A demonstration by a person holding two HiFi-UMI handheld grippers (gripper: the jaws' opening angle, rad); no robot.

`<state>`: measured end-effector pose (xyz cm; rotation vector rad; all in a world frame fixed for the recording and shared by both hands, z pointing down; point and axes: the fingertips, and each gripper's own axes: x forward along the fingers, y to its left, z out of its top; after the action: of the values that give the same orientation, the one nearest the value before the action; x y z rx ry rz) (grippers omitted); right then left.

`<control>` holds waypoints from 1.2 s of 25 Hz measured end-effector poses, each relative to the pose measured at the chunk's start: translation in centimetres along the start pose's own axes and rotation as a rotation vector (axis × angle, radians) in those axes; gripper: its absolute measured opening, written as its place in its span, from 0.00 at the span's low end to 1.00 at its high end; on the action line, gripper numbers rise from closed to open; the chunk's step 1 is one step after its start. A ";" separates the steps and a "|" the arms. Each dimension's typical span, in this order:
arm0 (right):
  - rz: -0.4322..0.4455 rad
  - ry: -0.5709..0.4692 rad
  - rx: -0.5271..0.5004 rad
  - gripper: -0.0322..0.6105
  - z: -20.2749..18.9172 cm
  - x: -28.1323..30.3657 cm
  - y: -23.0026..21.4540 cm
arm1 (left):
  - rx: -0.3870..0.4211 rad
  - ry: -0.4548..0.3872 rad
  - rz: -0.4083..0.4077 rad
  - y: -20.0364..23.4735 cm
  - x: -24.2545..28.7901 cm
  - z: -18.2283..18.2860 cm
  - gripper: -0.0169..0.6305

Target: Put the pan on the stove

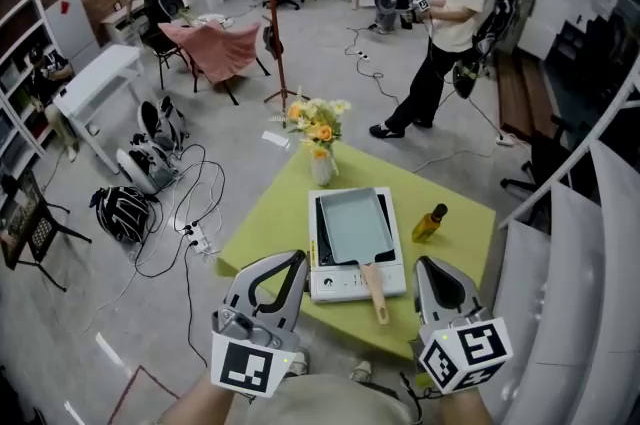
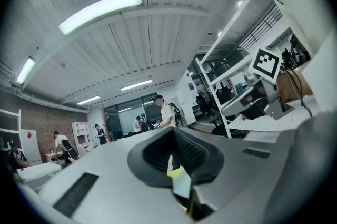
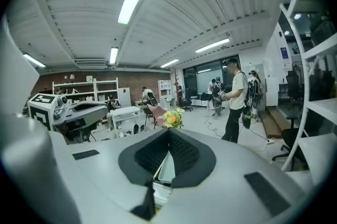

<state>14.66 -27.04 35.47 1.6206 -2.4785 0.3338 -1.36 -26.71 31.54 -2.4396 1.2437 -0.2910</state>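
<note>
the pan already sits on the stove, so the job looks done; the left gripper and right gripper hang near, both closed and empty.

The left gripper and right gripper are pale grey plastic shells, each tapering to a rounded tip. Black ribbed pads line the fingers. Shallow dark rectangular slots are set into the shells. Each gripper carries a white cube with black square markers: left cube, right cube. The person wears a light beige top.
</note>
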 end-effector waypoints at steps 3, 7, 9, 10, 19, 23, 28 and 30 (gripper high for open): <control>0.001 -0.047 -0.027 0.06 1.0 -1.4 0.5 | -0.001 -0.003 -0.002 -0.2 -0.4 0.3 0.04; 0.010 -0.089 -0.034 0.06 1.4 -3.0 0.9 | -0.017 -0.003 -0.007 -0.8 -1.0 0.2 0.04; 0.017 -0.094 -0.052 0.06 1.3 -3.7 1.0 | -0.020 -0.002 -0.012 -1.2 -1.2 0.2 0.04; 0.018 -0.093 -0.064 0.06 1.2 -4.0 1.0 | -0.021 0.000 -0.014 -1.5 -1.2 0.1 0.04; 0.025 -0.043 -0.084 0.06 -1.3 -4.2 1.1 | -0.059 0.004 -0.030 -2.7 -0.9 -1.7 0.04; 0.030 -0.040 -0.086 0.06 -1.4 -4.0 0.9 | -0.063 0.009 -0.030 -3.0 -0.7 -1.6 0.04; 0.039 -0.043 -0.095 0.06 -1.2 -3.9 0.8 | -0.047 0.020 -0.034 -3.2 -0.6 -1.4 0.04; 0.040 -0.044 -0.098 0.06 -1.1 -3.8 0.8 | -0.044 0.018 -0.034 -3.1 -0.6 -1.3 0.04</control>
<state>15.49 -23.06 35.47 1.5584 -2.5200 0.1807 0.11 -24.87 34.03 -2.5031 1.2300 -0.2984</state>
